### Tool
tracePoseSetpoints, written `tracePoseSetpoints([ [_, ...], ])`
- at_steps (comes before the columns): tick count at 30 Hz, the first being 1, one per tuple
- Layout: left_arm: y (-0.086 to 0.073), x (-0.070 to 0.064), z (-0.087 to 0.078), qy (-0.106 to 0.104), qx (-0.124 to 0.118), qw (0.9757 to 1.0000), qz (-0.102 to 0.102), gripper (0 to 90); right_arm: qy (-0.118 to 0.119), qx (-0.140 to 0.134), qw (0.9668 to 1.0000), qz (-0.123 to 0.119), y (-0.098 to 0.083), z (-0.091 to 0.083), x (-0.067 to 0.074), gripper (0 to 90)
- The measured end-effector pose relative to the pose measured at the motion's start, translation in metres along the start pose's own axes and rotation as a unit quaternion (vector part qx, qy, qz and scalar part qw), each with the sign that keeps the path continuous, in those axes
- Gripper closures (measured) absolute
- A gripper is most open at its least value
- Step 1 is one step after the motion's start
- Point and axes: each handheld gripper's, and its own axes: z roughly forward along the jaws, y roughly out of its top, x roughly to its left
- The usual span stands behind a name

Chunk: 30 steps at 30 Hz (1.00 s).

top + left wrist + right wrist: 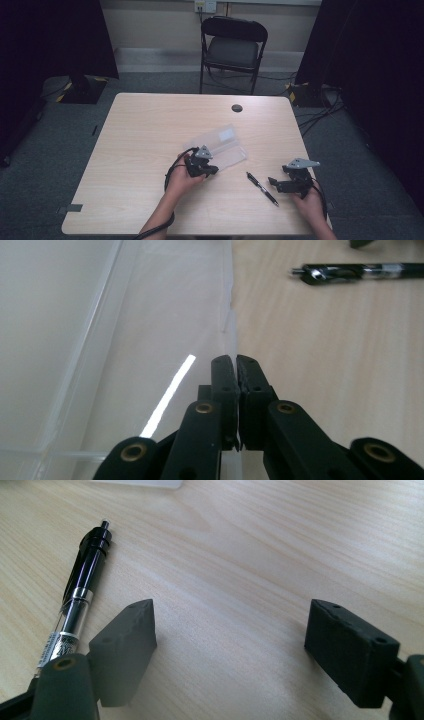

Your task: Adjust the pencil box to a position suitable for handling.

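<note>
Pale wood table (150, 150), folding chair (233, 47) beyond its far edge. Clear plastic case (225, 145) lies mid-table; your left gripper (206, 167) sits at its near edge, jaws pressed together on the thin clear rim (seen in the left gripper view). Your right gripper (276, 182) rests spread wide, holding nothing. Black pen (262, 188) lies flat just left of it, between the two grippers.
</note>
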Motion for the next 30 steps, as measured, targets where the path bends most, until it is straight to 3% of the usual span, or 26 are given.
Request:
tracePoseSetpoints([
  [7,-0.004,-0.007,-0.005,-0.012,0.005,0.9999,0.010,87.8,0.000,0.000,1.0000,0.001,0.000,0.000,0.000,19.4],
  [12,-0.002,-0.007,-0.004,-0.014,0.005,0.9999,0.005,86.6,-0.001,0.000,1.0000,0.001,0.000,0.000,0.000,19.4],
  [13,-0.002,-0.007,-0.005,-0.011,-0.006,0.9999,0.004,77.5,-0.001,0.000,1.0000,0.001,0.000,0.000,0.000,19.4],
  [17,-0.003,-0.009,-0.011,-0.004,-0.008,0.9999,0.012,70.1,-0.001,0.000,1.0000,0.001,0.000,0.000,0.000,19.4],
  [18,-0.005,-0.010,-0.019,0.005,-0.013,0.9998,0.011,65.0,-0.001,0.000,1.0000,0.001,0.000,0.000,0.000,19.4],
  [21,-0.007,-0.010,-0.028,0.012,-0.018,0.9997,0.008,61.9,-0.001,0.000,1.0000,0.001,0.000,0.000,0.000,19.4],
  [22,-0.009,-0.012,-0.035,0.021,-0.024,0.9995,0.005,56.0,-0.001,0.000,1.0000,0.001,0.000,0.000,0.000,19.4],
  [26,-0.016,-0.015,-0.045,0.033,-0.023,0.9992,0.001,50.6,-0.001,0.000,1.0000,0.001,0.000,0.000,0.000,19.4],
  [30,-0.032,-0.019,-0.052,0.044,-0.017,0.9989,-0.006,46.0,-0.001,0.000,1.0000,0.001,0.000,0.000,0.000,19.4],
])
